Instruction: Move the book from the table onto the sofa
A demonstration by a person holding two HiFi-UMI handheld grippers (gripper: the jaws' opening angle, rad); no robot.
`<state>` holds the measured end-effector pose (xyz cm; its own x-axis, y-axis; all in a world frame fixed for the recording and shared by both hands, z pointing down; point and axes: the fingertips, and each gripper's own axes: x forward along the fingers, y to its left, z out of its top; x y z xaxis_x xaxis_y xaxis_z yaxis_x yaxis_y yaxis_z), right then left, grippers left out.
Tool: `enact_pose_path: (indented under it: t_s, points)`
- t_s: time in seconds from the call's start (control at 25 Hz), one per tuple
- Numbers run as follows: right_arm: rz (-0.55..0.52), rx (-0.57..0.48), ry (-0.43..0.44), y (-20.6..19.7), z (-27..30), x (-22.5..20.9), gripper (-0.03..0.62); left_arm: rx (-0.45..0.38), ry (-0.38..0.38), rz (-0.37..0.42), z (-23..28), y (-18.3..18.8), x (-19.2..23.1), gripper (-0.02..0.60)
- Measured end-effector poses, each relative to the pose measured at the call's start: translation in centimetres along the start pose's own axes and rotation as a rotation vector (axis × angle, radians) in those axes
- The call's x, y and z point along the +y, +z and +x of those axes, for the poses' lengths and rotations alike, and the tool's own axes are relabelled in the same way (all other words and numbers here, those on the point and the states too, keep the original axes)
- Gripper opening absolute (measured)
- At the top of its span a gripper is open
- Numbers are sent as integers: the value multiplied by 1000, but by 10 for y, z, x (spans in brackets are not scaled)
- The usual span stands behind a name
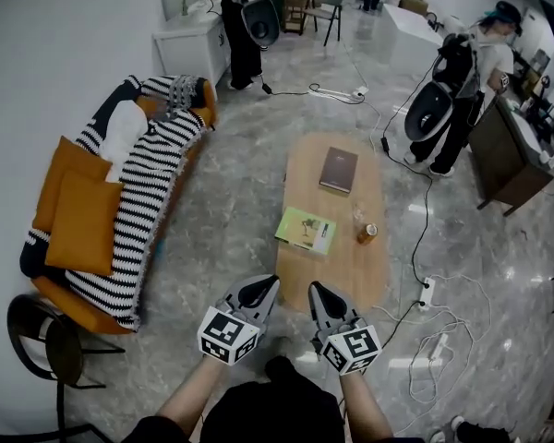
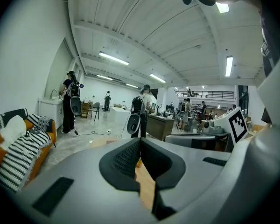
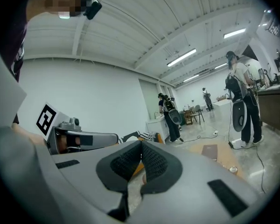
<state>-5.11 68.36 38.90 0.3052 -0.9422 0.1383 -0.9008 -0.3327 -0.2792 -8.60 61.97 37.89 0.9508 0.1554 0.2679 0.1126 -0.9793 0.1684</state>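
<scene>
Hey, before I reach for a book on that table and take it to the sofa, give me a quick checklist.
1. Left gripper empty: ok, jaws together, nothing between.
2. Right gripper empty: ok, jaws together too.
3. Jaws open for a grasp: not ok, both shut.
4. Which book: cannot tell; green book and brown book both lie flat on the table.
5. Clear approach: ok; the can stands beside the green book, apart from it.
6. Landing spot on sofa: probably ok; striped blanket covers the seat.
</scene>
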Motion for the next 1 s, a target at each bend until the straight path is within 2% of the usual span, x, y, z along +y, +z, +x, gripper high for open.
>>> enact_pose_path:
  t_s: [0.56,0.8,1.0]
  points:
    - [94,11,-55,1,63,-74,23,82,-38,-2,84,2,57,16]
    - [125,13,-160,-6,104,-98,23,111,-119,-13,118,-5,104,15]
    - [195,3,-283,-15,146,-123,23,137,-205,-61,151,-12,148,17]
